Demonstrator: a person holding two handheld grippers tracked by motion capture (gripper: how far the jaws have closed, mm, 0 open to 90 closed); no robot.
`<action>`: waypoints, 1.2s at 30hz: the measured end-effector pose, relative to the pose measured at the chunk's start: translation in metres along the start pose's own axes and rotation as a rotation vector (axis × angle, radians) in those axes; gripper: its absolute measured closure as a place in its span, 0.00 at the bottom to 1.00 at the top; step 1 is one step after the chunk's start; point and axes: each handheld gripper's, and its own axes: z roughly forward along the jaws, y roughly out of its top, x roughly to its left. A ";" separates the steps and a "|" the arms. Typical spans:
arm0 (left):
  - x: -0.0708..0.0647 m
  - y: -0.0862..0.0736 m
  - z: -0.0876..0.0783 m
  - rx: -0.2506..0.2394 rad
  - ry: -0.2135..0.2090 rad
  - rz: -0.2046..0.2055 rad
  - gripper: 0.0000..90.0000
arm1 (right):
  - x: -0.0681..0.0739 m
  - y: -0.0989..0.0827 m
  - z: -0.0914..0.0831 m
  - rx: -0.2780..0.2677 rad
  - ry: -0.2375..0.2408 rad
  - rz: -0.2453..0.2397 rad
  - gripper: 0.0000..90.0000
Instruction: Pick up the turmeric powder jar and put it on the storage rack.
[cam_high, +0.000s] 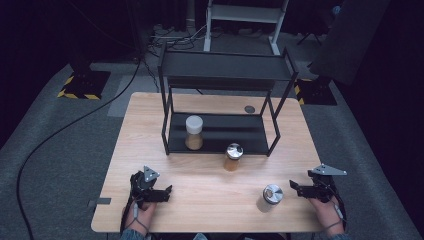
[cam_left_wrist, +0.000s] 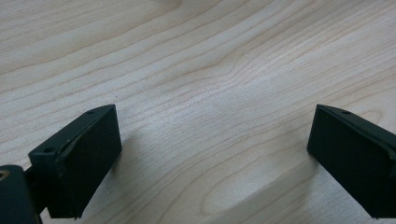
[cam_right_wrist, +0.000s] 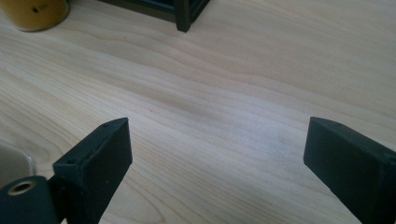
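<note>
Resting at the near edge of the wooden table (cam_high: 150, 107), both grippers had their jaws spread wide with nothing between them. In the left gripper view and the right gripper view alike, bare wood grain lay between the black jaws. The left gripper (cam_high: 169, 190) sat at the near left, pointing right across the table. The right gripper (cam_high: 293, 187) sat at the near right, pointing left, and the clear jar with the silver lid (cam_high: 270, 198) stood just beside its tips, to their left and slightly nearer. That jar stood upright, its long axis vertical, so by my judgement the right hand was by far the closer one for a sideways grasp. Farther in, near the middle, an amber jar with a silver lid (cam_high: 233, 157) stood upright in front of the black two-tier rack (cam_high: 226, 70). On the rack's lower shelf a white-lidded jar (cam_high: 194, 132) with brown contents stood toward the left. A small dark disc (cam_high: 249, 109) lay on the table behind the rack. No label or writing could be read on any jar.
</note>
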 end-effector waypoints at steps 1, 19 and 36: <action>0.000 0.000 0.000 0.001 0.000 -0.001 0.03 | 0.000 0.002 -0.002 -0.002 0.000 -0.001 0.09; 0.000 0.000 0.000 0.000 0.003 -0.004 0.03 | 0.018 0.043 -0.029 -0.048 -0.016 0.044 0.08; 0.000 0.000 0.000 0.000 0.003 -0.004 0.03 | 0.049 0.082 -0.040 -0.077 -0.039 0.032 0.09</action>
